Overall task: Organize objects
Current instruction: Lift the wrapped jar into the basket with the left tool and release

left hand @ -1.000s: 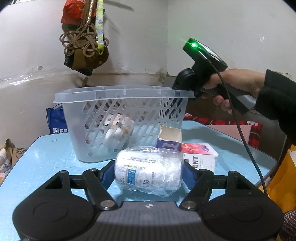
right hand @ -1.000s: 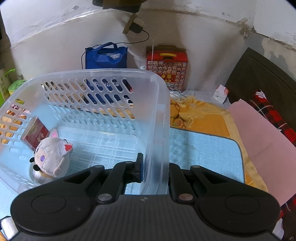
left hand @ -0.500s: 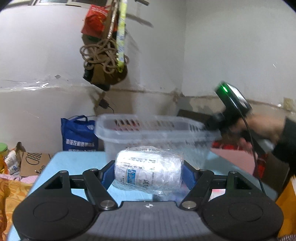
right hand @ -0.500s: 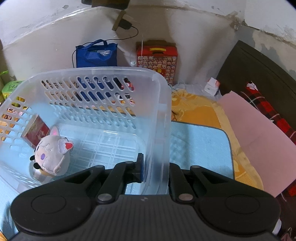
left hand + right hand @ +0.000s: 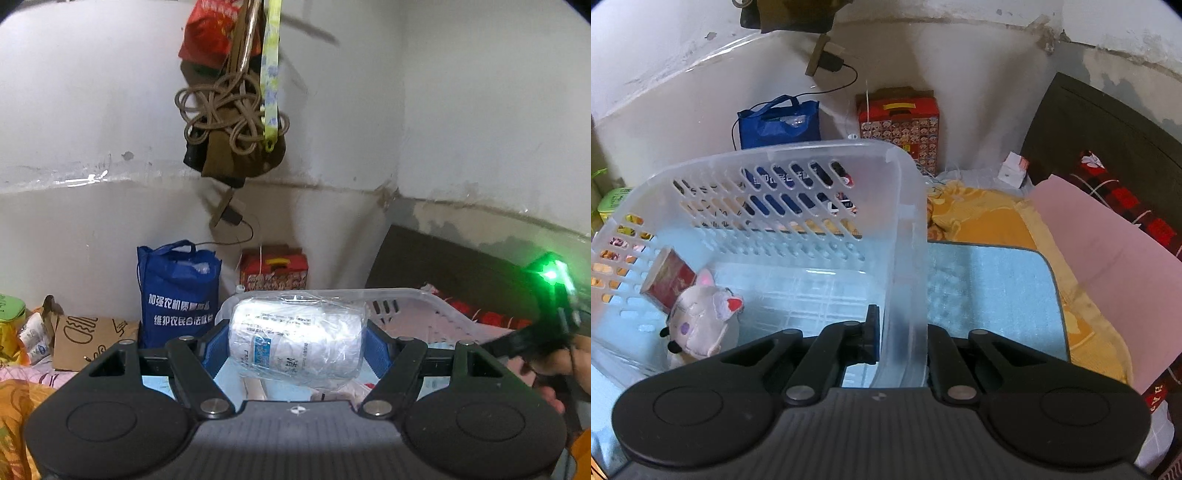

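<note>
Nearest in the left wrist view: left gripper (image 5: 297, 345) clamped on a plastic-wrapped white bottle (image 5: 295, 341), jaws spread about as wide as the bottle is long, one blue pad on each end. Long axis lying sideways, left to right between the pads, label text running along it, no telling which end is the cap under the wrap. Held up in the air just above the near rim of the clear basket (image 5: 424, 299), so probably about to drop in.

Handling guess: stiff plastic body, fairly light, but that crinkly film looks slippery and loose, so could slide or rotate if the squeeze eases off. End-to-end grip seems fine; grabbing across the round middle would likely roll.

Over in the right wrist view: right gripper (image 5: 901, 341) closed down on the basket's side wall (image 5: 908, 258), one finger inside, one outside, pinching the thin rim. Wall looks flexy, so likely bends a bit if lifted by that one spot. Basket sitting on the blue table (image 5: 990, 288).

Farther in, on the basket floor at the left: a grey plush cat (image 5: 701, 317) and a red box (image 5: 666, 280) leaning behind it. Plenty of bare floor to the right of those for the bottle.

Far back against the wall: blue bag (image 5: 177, 291) and red gift box (image 5: 273, 271).
</note>
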`<state>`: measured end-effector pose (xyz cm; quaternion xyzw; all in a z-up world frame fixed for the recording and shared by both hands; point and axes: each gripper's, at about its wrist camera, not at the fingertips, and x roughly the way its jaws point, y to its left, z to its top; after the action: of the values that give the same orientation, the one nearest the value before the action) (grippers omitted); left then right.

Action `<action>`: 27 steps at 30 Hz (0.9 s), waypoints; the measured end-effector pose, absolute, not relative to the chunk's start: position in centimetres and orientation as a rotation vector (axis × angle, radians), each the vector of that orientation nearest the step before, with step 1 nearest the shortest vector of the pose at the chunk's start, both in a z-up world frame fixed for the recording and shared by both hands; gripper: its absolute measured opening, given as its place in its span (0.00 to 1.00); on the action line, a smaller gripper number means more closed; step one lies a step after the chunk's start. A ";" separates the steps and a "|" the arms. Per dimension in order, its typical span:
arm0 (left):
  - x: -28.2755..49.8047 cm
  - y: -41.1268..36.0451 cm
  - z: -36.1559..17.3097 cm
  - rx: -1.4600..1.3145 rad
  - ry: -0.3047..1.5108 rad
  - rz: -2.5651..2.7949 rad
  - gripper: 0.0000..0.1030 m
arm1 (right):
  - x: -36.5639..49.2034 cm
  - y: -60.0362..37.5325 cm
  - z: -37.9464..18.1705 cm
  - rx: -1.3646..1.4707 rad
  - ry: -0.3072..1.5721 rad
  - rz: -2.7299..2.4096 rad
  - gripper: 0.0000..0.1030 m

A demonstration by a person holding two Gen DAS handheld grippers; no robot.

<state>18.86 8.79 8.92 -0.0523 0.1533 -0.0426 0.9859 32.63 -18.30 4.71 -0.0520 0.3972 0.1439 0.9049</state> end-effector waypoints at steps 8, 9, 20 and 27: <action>20.8 7.4 9.0 -0.081 0.341 -0.090 0.74 | 32.6 -18.6 4.7 -0.089 0.803 0.316 0.06; 21.1 7.4 8.8 -0.081 0.348 -0.091 0.74 | 32.6 -18.6 4.6 -0.086 0.800 0.317 0.06; 21.7 6.2 7.8 -0.026 0.323 -0.085 0.89 | 32.2 -18.3 4.5 -0.127 0.779 0.314 0.06; 17.6 6.3 8.0 -0.050 0.235 -0.111 0.89 | 32.1 -18.5 4.5 -0.129 0.770 0.331 0.06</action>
<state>17.64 6.29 8.01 -0.0249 0.1171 -0.0553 0.9913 32.06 -18.47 4.46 -0.0624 0.3736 0.1607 0.9114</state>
